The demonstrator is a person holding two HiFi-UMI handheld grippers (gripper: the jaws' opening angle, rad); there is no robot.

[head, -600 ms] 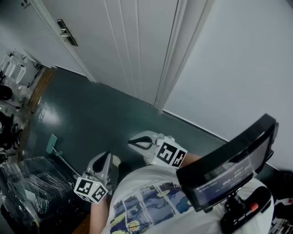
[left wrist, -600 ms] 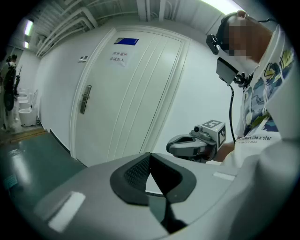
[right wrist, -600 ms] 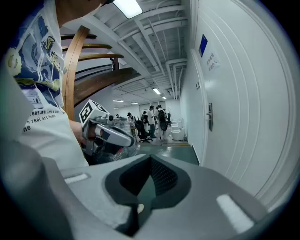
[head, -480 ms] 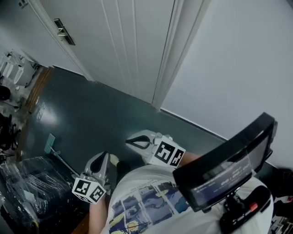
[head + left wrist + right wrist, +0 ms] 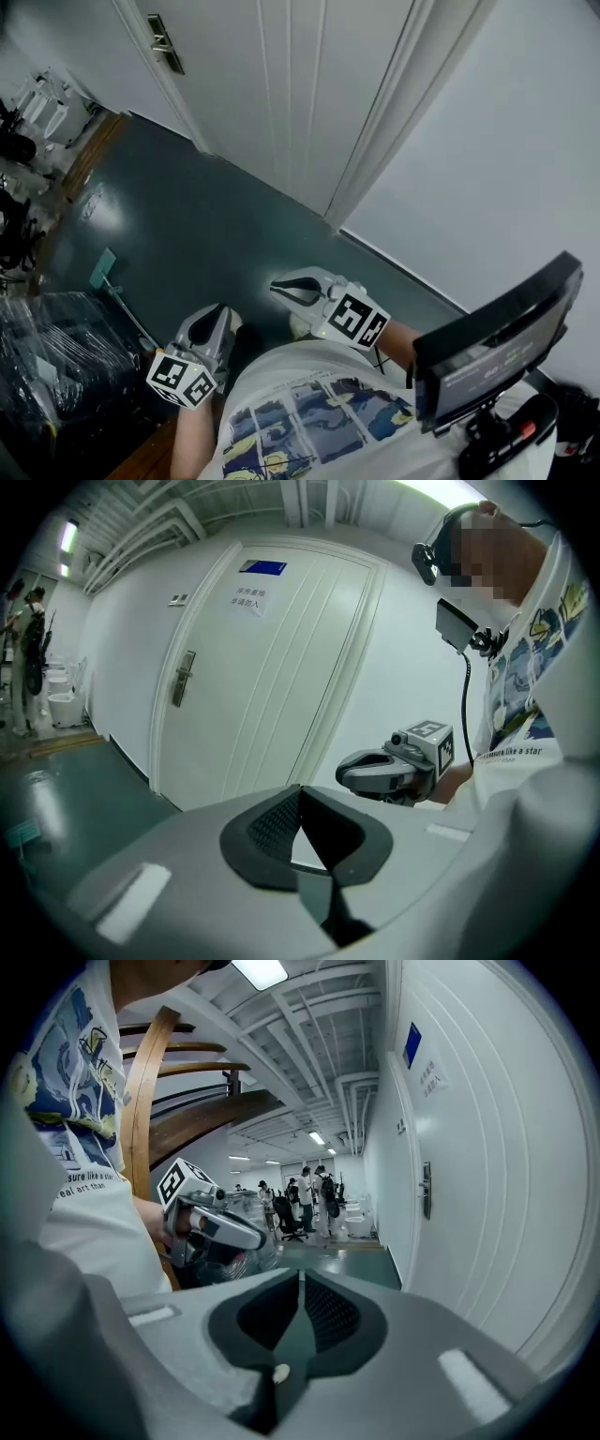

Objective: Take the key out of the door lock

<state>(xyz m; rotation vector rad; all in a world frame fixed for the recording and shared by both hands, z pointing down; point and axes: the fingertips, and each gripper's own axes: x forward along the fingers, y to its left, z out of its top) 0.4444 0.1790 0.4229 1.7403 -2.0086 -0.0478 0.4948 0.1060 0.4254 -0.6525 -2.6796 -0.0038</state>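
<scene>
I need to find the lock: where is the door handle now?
Head view, top left: the door handle sits on the white door, near its left edge.

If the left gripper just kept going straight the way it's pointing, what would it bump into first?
Probably the white door, low down near its right-hand frame. The left gripper tilts slightly downward, so the green floor might come first; depth is hard to judge.

Glossy dark green floor [image 5: 216, 234], plastic-wrapped bundle [image 5: 56, 352]
</scene>
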